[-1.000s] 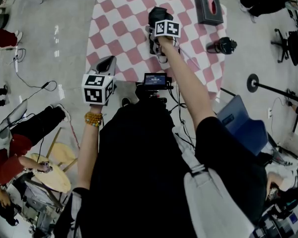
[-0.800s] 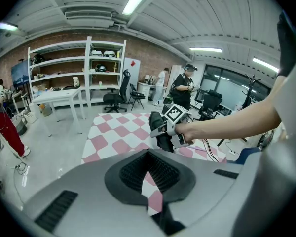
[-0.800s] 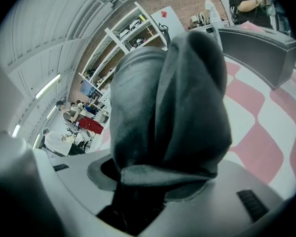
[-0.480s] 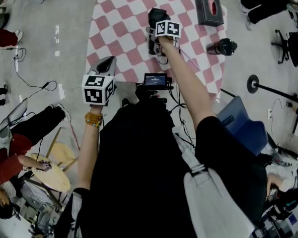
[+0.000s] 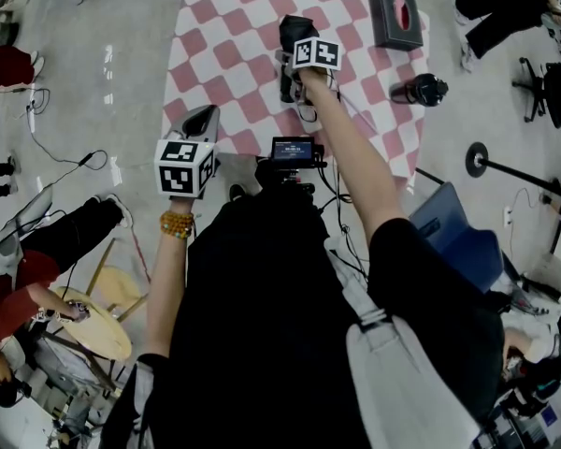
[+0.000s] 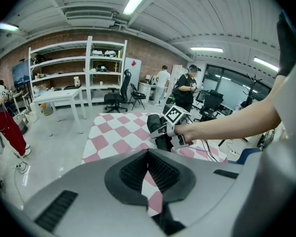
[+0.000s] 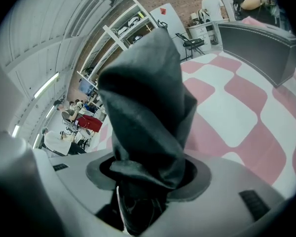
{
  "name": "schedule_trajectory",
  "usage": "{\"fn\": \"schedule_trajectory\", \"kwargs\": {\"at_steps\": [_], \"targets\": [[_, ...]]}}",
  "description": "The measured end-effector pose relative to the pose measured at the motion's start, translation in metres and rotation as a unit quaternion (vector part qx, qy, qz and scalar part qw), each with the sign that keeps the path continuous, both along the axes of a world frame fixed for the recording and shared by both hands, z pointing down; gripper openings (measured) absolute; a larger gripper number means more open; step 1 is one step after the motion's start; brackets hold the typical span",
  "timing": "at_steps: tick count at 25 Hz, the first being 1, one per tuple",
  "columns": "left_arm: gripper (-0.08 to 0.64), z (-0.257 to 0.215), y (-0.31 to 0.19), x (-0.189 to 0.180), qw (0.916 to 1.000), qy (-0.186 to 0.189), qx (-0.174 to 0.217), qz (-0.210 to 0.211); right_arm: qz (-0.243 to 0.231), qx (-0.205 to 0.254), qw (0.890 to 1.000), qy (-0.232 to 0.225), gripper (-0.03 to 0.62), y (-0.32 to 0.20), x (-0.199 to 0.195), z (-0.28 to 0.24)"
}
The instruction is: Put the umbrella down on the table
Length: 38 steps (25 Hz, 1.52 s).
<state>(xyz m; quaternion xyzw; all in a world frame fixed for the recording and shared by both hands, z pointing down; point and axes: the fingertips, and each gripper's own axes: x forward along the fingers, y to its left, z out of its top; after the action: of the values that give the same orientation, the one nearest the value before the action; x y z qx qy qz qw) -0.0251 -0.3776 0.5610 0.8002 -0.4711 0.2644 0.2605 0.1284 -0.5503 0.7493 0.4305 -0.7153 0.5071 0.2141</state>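
A folded black umbrella [image 5: 297, 31] lies on the pink-and-white checked table [image 5: 234, 26], its length running away from me. My right gripper [image 5: 294, 61] is around its near end. In the right gripper view the umbrella [image 7: 148, 98] rises between the jaws of the right gripper [image 7: 148, 177]. Those jaws have just been opening, and dark gaps show on both sides of the fabric. My left gripper [image 5: 201, 120] hovers at the table's near left corner, shut and empty. The left gripper view shows this left gripper [image 6: 148, 174] facing the umbrella [image 6: 155, 127].
A dark tissue box [image 5: 394, 13] stands at the table's far right. A black cylindrical object [image 5: 418, 88] lies at its right edge. People sit on the floor at the left by a round stool [image 5: 98, 325]. A stand [image 5: 477, 157] and a blue case [image 5: 453, 232] are at the right.
Both grippers and the umbrella keep their places. Only the people at the picture's edges have shifted a little.
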Motion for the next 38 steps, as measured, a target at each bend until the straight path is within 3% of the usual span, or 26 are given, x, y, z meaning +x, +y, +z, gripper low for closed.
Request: {"fn": "schedule_trajectory", "kwargs": {"at_steps": [25, 38], "targets": [[0.014, 0.002, 0.002, -0.001, 1.0000, 0.000, 0.001, -0.002, 0.015, -0.014, 1.000, -0.005, 0.253, 0.003, 0.002, 0.009], [0.014, 0.001, 0.011, -0.005, 1.0000, 0.002, 0.006, 0.004, 0.017, 0.008, 1.000, 0.001, 0.258, 0.005, 0.004, -0.005]]}}
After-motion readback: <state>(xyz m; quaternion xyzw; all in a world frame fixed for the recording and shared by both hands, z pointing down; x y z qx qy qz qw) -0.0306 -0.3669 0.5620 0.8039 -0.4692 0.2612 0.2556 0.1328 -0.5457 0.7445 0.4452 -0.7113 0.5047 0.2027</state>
